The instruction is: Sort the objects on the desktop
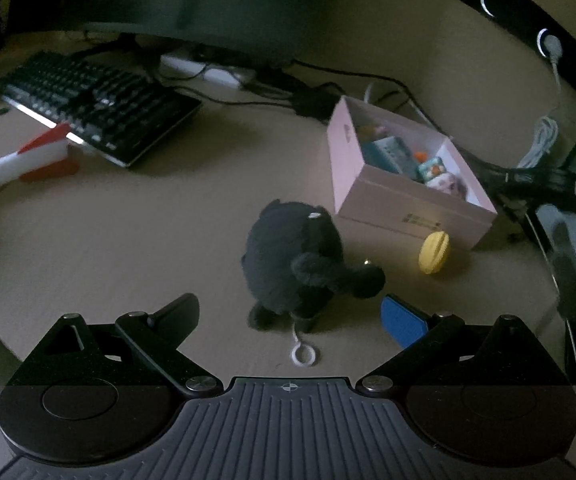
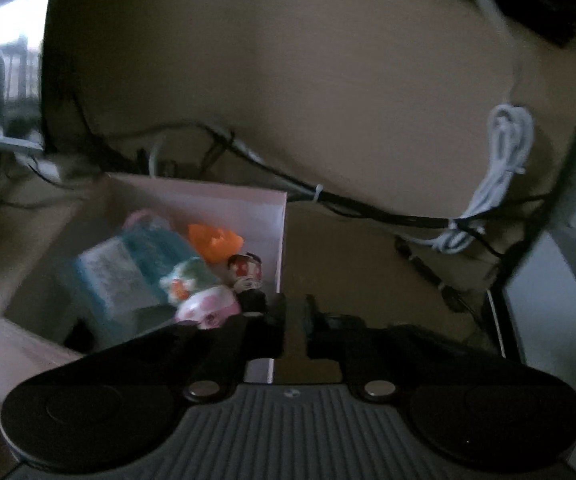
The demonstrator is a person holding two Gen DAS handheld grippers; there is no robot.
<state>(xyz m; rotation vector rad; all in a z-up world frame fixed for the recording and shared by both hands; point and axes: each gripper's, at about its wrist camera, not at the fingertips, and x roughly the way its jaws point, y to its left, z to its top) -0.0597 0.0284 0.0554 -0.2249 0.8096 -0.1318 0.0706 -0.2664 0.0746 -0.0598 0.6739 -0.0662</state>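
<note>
In the left wrist view a black plush toy (image 1: pixel 296 264) sits on the desk with a white cord loop (image 1: pixel 302 354) trailing from it. My left gripper (image 1: pixel 290 316) is open, its fingers either side of the toy's near end and not touching it. A yellow round toy (image 1: pixel 434 253) lies just right of the plush, against the pink box (image 1: pixel 388 196). In the right wrist view my right gripper (image 2: pixel 297 316) hovers at the right wall of the pink box (image 2: pixel 282 216), jaws a little apart with nothing between them. Inside lie a teal carton (image 2: pixel 116 276), an orange piece (image 2: pixel 216 242) and a small figurine (image 2: pixel 246 270).
A black keyboard (image 1: pixel 96 108) lies at the back left, with a white and red rocket model (image 1: pixel 20 156) in front of it. Black cables (image 2: pixel 348 200) and a coiled white cable (image 2: pixel 504 152) run behind the box. A monitor base and power strip (image 1: pixel 208 70) stand at the back.
</note>
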